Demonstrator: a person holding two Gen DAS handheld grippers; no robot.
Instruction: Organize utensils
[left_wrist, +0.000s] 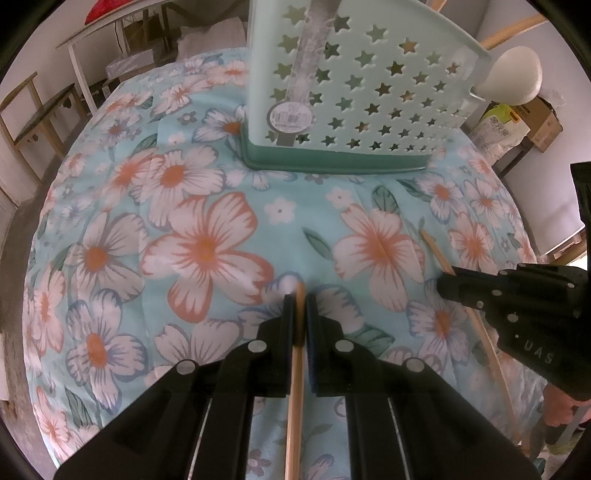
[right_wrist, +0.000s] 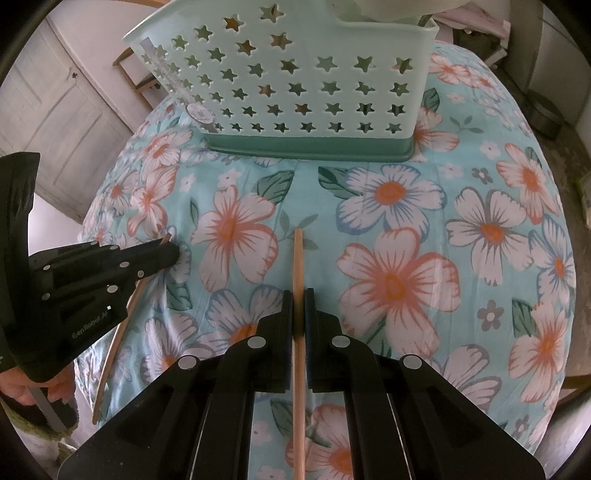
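Note:
My left gripper (left_wrist: 300, 295) is shut on a thin wooden chopstick (left_wrist: 295, 406) that runs back between its jaws over the floral cloth. My right gripper (right_wrist: 298, 295) is shut on a second wooden chopstick (right_wrist: 298, 254), whose tip sticks out well past the fingertips. Each gripper shows in the other's view: the right gripper (left_wrist: 445, 284) at the right edge, the left gripper (right_wrist: 173, 253) at the left edge, each with its stick trailing behind. A pale green utensil basket (left_wrist: 351, 92) (right_wrist: 295, 74) with star-shaped holes stands upright just beyond both grippers.
A white spoon (left_wrist: 513, 77) hangs at the basket's right end. The table is covered by a blue floral cloth (left_wrist: 207, 243) that falls away at its edges. A person's hand (right_wrist: 26, 391) holds the left gripper. Wooden furniture and a cardboard box (left_wrist: 543, 122) stand around the table.

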